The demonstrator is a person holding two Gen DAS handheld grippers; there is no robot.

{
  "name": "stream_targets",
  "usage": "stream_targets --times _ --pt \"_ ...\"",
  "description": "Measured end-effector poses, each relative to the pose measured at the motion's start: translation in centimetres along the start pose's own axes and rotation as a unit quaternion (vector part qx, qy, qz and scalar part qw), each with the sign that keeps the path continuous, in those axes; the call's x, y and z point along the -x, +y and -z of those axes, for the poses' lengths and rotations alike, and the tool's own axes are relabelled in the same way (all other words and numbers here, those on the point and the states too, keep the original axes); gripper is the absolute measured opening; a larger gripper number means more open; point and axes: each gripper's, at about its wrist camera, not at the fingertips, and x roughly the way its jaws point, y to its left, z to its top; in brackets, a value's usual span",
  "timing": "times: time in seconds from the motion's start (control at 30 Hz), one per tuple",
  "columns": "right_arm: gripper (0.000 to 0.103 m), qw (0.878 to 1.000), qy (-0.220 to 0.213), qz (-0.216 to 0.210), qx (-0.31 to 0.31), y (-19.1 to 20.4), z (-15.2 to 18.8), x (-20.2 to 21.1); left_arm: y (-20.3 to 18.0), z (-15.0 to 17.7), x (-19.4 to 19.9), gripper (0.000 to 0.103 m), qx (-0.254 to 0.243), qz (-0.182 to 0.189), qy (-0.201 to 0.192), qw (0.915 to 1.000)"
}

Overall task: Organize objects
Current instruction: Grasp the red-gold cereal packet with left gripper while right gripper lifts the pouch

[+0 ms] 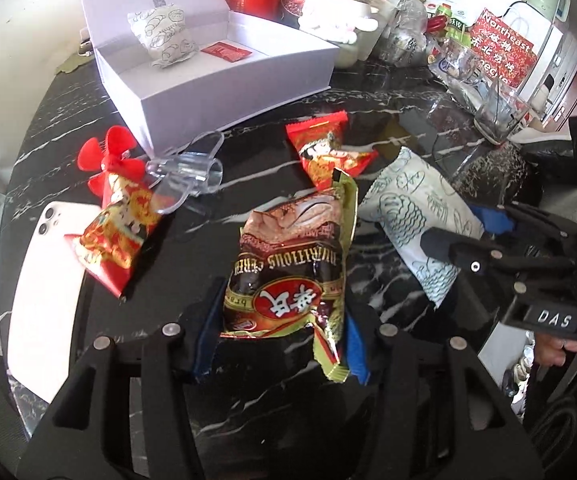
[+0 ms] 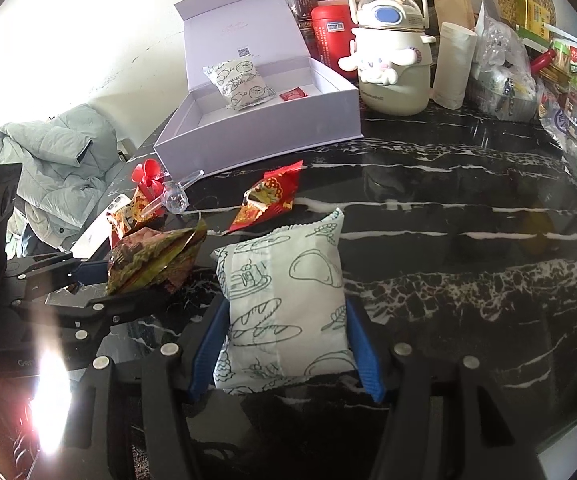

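My left gripper (image 1: 278,340) is shut on a brown cereal packet (image 1: 288,268), held above the black marble table (image 1: 388,112). My right gripper (image 2: 284,354) is shut on a white bread-print packet (image 2: 284,300); that packet also shows in the left wrist view (image 1: 416,216). The cereal packet shows at left in the right wrist view (image 2: 152,264). Two red snack packets (image 1: 330,152) (image 1: 116,232) lie on the table. An open white box (image 1: 224,80) at the back holds another bread-print packet (image 1: 164,36) and a small red sachet (image 1: 226,52).
A white phone (image 1: 44,280), a clear plastic scoop (image 1: 192,172) and a red fan toy (image 1: 108,156) lie at the left. A cream kettle (image 2: 392,60), red canister (image 2: 330,32), jars and bags crowd the back and right edge. A grey jacket (image 2: 60,160) hangs beyond the table.
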Motion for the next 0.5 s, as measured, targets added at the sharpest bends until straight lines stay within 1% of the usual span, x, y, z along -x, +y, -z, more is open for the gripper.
stream_targets --times 0.13,0.2,0.27,0.5 --pt "0.061 1.0 0.001 0.002 0.007 0.2 0.3 0.0 0.1 0.6 0.0 0.051 0.001 -0.006 0.002 1.0" --pt "0.063 1.0 0.005 0.002 0.009 0.2 0.4 0.0 0.1 0.6 0.0 0.055 0.003 -0.006 -0.001 1.0" --pt "0.068 1.0 0.005 0.003 0.01 0.1 0.5 0.1 0.1 0.5 -0.4 0.06 0.003 -0.011 0.004 0.9999" --pt "0.076 1.0 0.007 0.007 0.013 -0.2 1.1 0.1 -0.4 0.2 -1.1 0.066 -0.01 -0.026 -0.004 0.9996"
